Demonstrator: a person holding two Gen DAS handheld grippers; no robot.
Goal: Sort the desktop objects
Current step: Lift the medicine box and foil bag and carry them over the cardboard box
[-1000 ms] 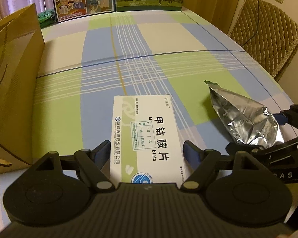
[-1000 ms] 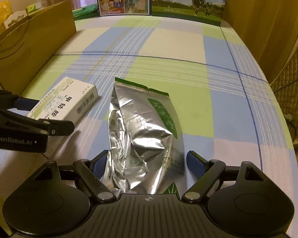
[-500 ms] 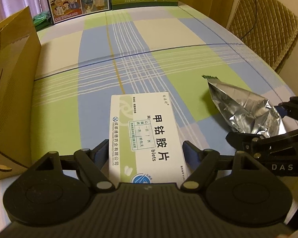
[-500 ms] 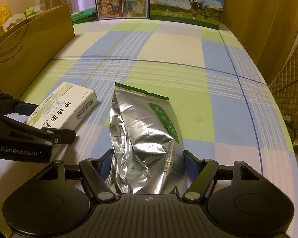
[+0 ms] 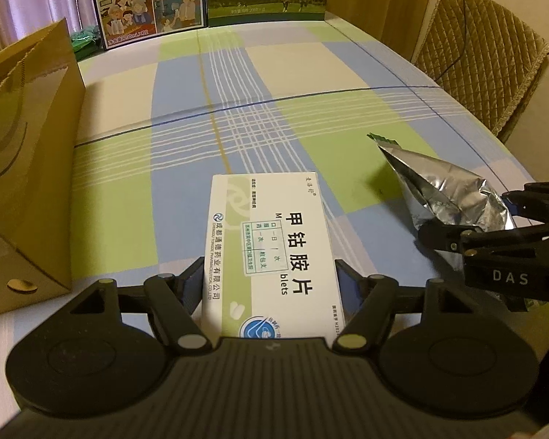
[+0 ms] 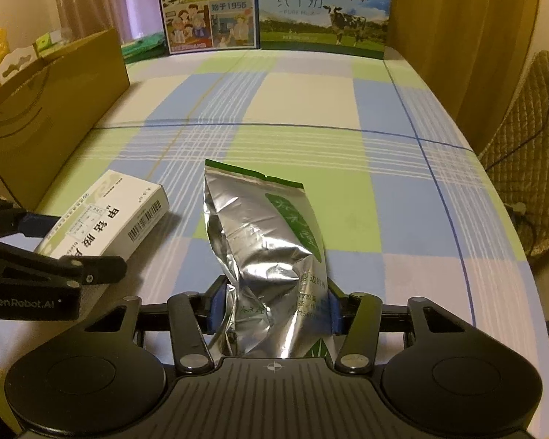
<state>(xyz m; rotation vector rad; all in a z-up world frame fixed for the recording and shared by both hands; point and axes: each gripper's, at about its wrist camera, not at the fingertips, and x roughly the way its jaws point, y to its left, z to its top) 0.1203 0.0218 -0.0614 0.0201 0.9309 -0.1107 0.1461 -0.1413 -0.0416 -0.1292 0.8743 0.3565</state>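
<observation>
Left wrist view: one medicine box (image 5: 274, 252) lies flat on the checked tablecloth (image 5: 311, 73) between your left gripper (image 5: 271, 289) fingers — both pads pressed against its long sides. One paper bag (image 5: 25, 168) stands to its left.

Right wrist view: one foil pouch (image 6: 267, 256) sits clamped in your right gripper (image 6: 272, 309), creased at the pads — two milk cartons (image 6: 322, 11) stand far ahead.

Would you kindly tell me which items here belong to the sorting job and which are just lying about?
In the job:
white medicine box, in left gripper
crinkled silver foil pouch, in right gripper

Lying about:
brown paper bag
two milk cartons
quilted chair
</observation>
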